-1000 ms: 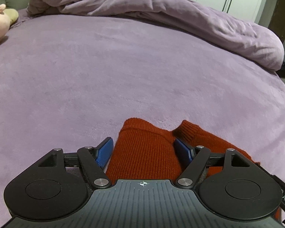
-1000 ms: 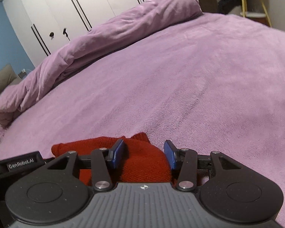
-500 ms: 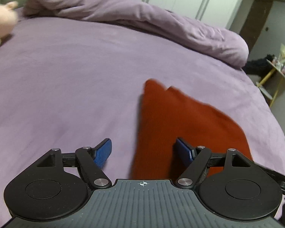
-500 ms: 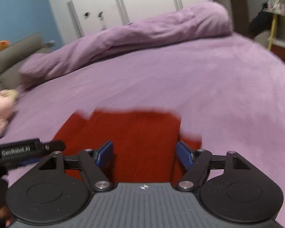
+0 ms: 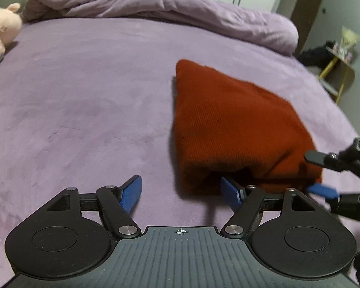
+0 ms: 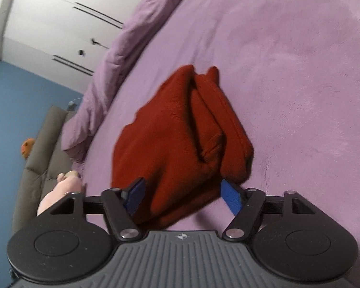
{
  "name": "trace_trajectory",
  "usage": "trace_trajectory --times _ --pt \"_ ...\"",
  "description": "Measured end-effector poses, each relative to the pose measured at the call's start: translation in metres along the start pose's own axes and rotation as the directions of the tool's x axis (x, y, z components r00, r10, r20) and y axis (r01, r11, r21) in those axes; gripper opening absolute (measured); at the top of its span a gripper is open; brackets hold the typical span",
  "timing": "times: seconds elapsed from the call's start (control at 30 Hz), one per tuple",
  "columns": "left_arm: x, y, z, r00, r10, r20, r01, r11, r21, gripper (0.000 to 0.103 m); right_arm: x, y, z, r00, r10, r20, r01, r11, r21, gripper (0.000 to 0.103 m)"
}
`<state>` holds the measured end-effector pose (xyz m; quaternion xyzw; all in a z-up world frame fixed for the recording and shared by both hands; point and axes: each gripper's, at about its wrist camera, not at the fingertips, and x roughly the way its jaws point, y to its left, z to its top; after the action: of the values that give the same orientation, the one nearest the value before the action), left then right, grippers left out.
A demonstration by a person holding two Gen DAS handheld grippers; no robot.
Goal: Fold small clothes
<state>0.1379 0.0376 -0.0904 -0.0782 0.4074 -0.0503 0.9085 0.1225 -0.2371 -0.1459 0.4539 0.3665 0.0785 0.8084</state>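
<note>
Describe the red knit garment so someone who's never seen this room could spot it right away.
Find the wide purple bed with a rolled duvet along its far edge. On the flat middle lies the folded red knit garment, just ahead of both open grippers. It is the only rust-red thing there; the pink plush toy sits far left.

**Purple bed, three things on it**

You are working over a bed (image 5: 88,91) covered in soft purple fabric. A folded red knit garment (image 5: 232,124) lies on it. A bunched purple duvet (image 5: 156,12) runs along the far edge, and a pink plush toy (image 5: 0,31) rests at the far-left side.
</note>
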Motion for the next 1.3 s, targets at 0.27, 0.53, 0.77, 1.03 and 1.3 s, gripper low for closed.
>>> trace_trajectory --times 0.27,0.53,0.77,1.03,1.3 --pt "0.007 0.009 0.002 0.999 0.038 -0.009 -0.038 0.999 -0.038 0.078 -0.006 -0.011 0.011 0.964 0.267 0.007 -0.264 0.947 0.184 0.007" --pt "-0.001 0.034 0.005 0.997 -0.021 -0.071 0.011 0.991 -0.135 0.076 -0.013 0.013 0.018 0.995 -0.098 0.018 0.100 0.976 -0.194 0.009" --pt "-0.029 0.043 0.039 0.998 -0.059 0.022 0.062 0.981 -0.182 0.075 -0.032 0.045 0.028 0.987 -0.096 0.128 0.137 0.922 -0.363 0.063" --pt "0.014 0.000 0.060 0.994 -0.078 -0.079 0.074 0.996 -0.045 0.075 -0.002 0.046 0.035 0.999 -0.038 -0.011 0.030 0.915 -0.403 0.024" --pt "0.034 0.010 0.033 0.985 -0.089 -0.146 0.074 0.992 -0.103 0.081 0.003 0.022 0.032 0.990 -0.138 -0.029 0.113 0.900 -0.421 0.007"
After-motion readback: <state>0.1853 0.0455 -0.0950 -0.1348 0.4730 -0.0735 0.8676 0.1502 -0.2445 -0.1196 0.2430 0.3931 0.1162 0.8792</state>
